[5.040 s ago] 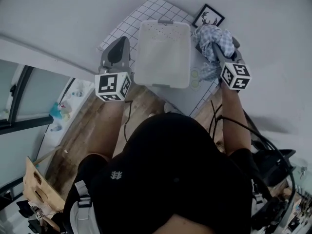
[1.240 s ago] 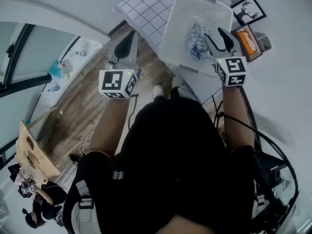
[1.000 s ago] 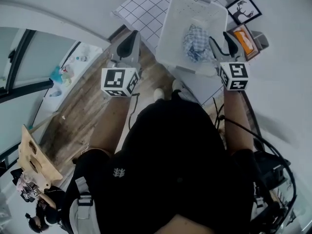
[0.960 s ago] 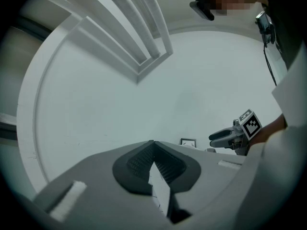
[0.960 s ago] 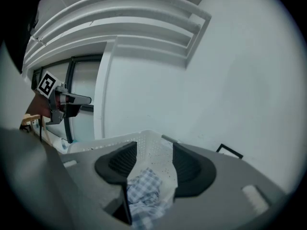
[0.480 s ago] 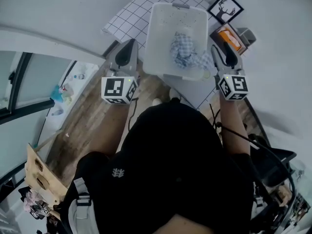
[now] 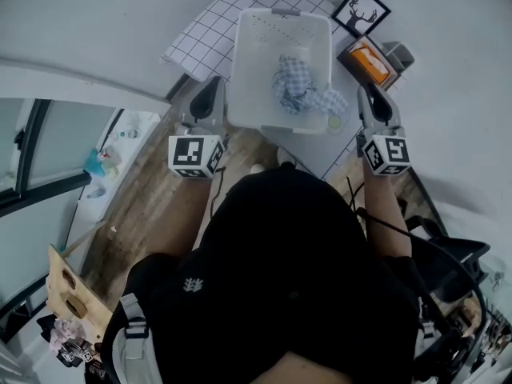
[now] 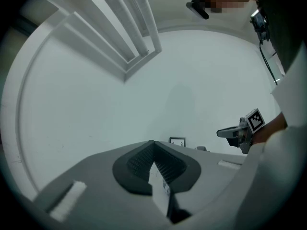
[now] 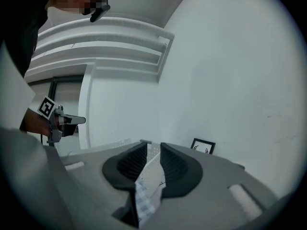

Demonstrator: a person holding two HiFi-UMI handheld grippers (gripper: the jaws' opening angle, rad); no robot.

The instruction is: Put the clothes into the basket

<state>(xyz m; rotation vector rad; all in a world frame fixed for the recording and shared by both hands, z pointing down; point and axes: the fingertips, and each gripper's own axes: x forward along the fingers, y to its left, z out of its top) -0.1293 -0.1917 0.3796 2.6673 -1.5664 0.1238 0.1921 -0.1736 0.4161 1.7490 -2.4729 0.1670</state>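
Observation:
The white basket [image 7: 240,62] stands on a checked mat, and a blue checked cloth [image 7: 298,85] lies inside it, with one end draped toward the basket's near right corner. My right gripper [image 7: 373,94] hovers just right of the basket. Its jaws are closing and only a narrow gap is left, with the pads pressing on nothing. In the right gripper view, the cloth [image 9: 143,198] shows low through that gap, and the basket [image 9: 120,143] lies beyond. My left gripper [image 7: 206,93] hangs at the basket's left side, shut and empty.
A framed deer picture [image 7: 362,10] and an orange box [image 7: 368,58] sit right of the basket. The checked mat [image 7: 204,34] reaches out to the left. Wooden floor [image 7: 144,206] and cables lie near the person's feet. Each gripper view shows a white wall ahead.
Five seconds ago the right gripper held the cloth beside the basket. The cloth now lies in the basket, and the right gripper has pulled back to the right with narrower jaws.

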